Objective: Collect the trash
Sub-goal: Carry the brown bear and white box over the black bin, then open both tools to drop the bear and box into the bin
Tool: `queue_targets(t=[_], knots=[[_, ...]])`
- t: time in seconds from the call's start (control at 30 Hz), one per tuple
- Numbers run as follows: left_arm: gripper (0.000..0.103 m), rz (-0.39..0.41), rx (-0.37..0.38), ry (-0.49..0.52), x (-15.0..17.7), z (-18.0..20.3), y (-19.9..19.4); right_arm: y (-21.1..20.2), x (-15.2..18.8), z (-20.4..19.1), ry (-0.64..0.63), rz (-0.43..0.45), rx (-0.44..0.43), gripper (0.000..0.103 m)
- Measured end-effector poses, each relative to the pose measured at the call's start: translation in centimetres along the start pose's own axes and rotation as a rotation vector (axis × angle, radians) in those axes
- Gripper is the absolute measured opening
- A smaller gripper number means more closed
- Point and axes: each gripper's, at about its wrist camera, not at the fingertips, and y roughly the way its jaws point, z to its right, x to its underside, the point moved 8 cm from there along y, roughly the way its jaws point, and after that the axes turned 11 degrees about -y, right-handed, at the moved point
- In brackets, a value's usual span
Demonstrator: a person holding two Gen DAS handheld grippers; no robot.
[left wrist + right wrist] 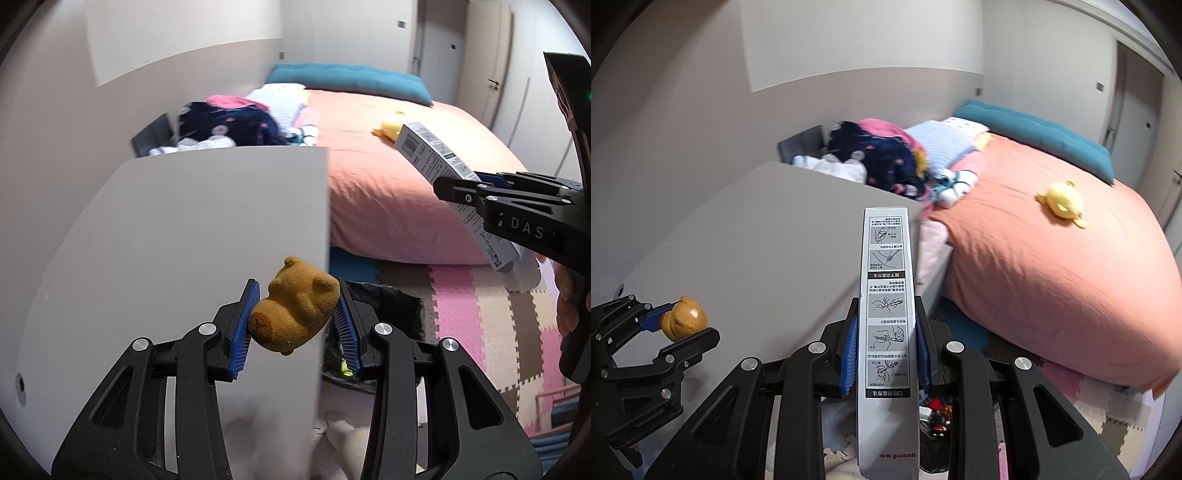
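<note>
Over the gray desk (184,221) we see our left tool (295,325) pinching a brown toy bear (295,314) between its blue pads, while farther right, near the orange bed (1052,266), our right tool (886,354) is clamped on a long gray box (886,314).

Pale walls (683,129); orange-covered bed (1052,277); white desk (184,221); foam-tile floor (480,314).
</note>
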Motion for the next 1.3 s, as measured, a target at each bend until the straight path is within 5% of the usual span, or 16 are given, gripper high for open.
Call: queue_targets(t=[0.7,1.17,1.23,1.27,1.3], knots=[[0.04,-0.07,0.127,0.205,0.1,12.8,4.3,-3.1,7.5,13.0,0.186,-0.052,0.186,0.028],[0.041,-0.118,0.107,0.221,-0.3,13.7,7.7,-0.7,8.2,15.0,0.224,-0.097,0.218,0.028],[0.053,-0.119,0.103,0.221,-0.5,13.6,7.7,-0.6,8.0,14.9,0.234,-0.09,0.209,0.031],[0.086,-0.117,0.091,0.217,-0.6,13.5,7.6,-0.6,7.9,14.9,0.242,-0.081,0.21,0.051],[0.097,-0.091,0.072,0.21,-0.9,13.2,7.3,-0.8,7.7,15.0,0.247,-0.065,0.226,0.076]])
